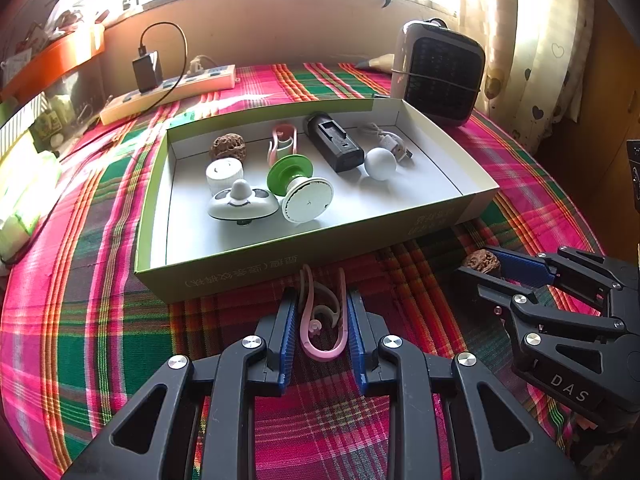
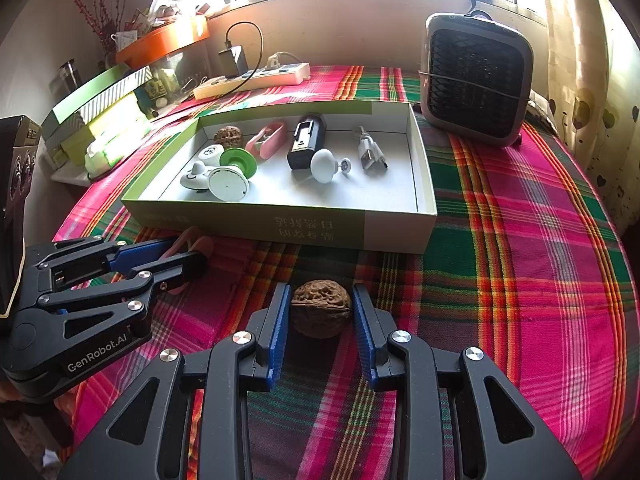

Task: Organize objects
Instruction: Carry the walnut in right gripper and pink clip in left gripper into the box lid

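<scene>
While my left gripper (image 1: pixel 322 320) pinches the pink clip (image 1: pixel 322 334) and my right gripper (image 2: pixel 320 312) clasps the walnut (image 2: pixel 320 308), the box (image 1: pixel 256 272) lies at twelve o'clock.

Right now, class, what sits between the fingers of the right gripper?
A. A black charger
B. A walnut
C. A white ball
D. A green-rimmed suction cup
B: in the right wrist view, the right gripper has its blue fingers closed against both sides of the brown walnut, on the plaid cloth in front of the open box.
</scene>
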`<action>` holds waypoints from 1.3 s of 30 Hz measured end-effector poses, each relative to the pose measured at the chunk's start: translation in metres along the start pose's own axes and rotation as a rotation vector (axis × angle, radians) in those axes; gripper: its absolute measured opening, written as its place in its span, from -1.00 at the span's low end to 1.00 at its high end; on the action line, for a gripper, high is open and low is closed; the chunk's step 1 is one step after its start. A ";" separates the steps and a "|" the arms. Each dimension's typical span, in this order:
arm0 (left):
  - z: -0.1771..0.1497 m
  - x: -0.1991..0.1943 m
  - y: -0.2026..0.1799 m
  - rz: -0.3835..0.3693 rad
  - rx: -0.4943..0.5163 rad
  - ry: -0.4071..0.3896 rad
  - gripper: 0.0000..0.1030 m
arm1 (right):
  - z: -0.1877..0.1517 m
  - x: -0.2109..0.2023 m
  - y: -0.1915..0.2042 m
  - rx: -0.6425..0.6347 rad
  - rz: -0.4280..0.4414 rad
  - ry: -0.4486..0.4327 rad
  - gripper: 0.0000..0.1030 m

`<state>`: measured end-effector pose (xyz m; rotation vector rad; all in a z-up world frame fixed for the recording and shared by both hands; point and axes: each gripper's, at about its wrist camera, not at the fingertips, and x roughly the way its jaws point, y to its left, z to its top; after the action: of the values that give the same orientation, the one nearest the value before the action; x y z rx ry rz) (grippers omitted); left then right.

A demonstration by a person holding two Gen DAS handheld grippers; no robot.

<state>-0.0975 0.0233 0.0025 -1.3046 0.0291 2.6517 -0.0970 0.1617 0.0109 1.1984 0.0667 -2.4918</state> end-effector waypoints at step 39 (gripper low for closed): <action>-0.004 -0.006 -0.002 0.009 0.021 -0.024 -0.58 | -0.001 -0.001 0.004 -0.013 -0.009 -0.002 -0.38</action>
<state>-0.0906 0.0240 0.0046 -1.2688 0.0599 2.6663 -0.0939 0.1585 0.0113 1.1930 0.0876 -2.4966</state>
